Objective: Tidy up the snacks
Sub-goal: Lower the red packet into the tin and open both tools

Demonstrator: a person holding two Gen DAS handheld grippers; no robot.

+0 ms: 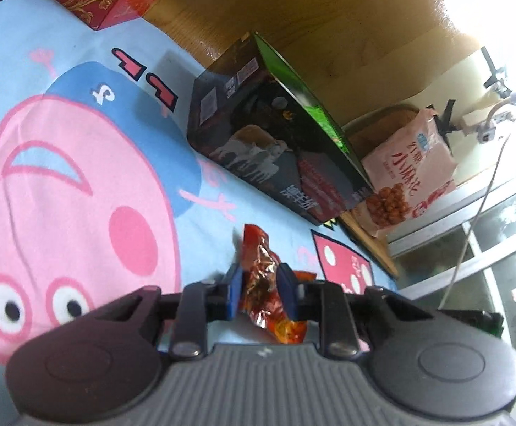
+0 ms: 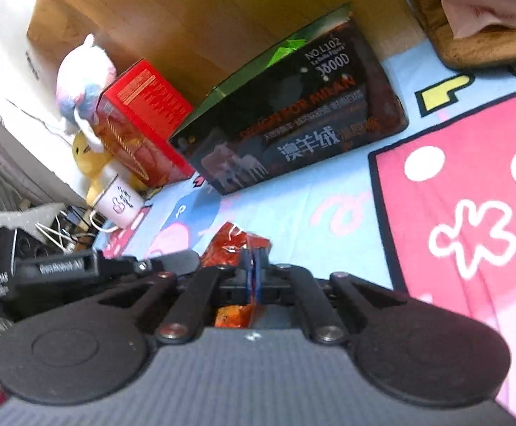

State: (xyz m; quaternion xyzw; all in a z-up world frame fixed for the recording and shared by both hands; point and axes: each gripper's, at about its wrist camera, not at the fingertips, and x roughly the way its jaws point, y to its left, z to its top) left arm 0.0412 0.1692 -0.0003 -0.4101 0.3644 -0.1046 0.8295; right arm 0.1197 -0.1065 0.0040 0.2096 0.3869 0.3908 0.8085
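A shiny red-orange snack packet (image 1: 263, 277) lies crumpled between the blue pads of my left gripper (image 1: 259, 293), which is shut on it above the cartoon-print cloth (image 1: 80, 163). My right gripper (image 2: 254, 277) is shut on the edge of a red-orange snack packet (image 2: 235, 245); its blue pads sit nearly together. Part of the left gripper's body (image 2: 91, 273) shows at the left of the right wrist view, close beside the packet. A pink snack bag (image 1: 407, 174) rests in a brown tray (image 1: 375, 131) at the cloth's far edge.
A dark box with a green top (image 1: 268, 135) stands on the cloth near the wooden wall, also in the right wrist view (image 2: 293, 124). A red box (image 2: 144, 120), a white mug (image 2: 119, 204) and plush toys (image 2: 80, 81) stand beside it. Cables (image 2: 59, 234) lie at the left.
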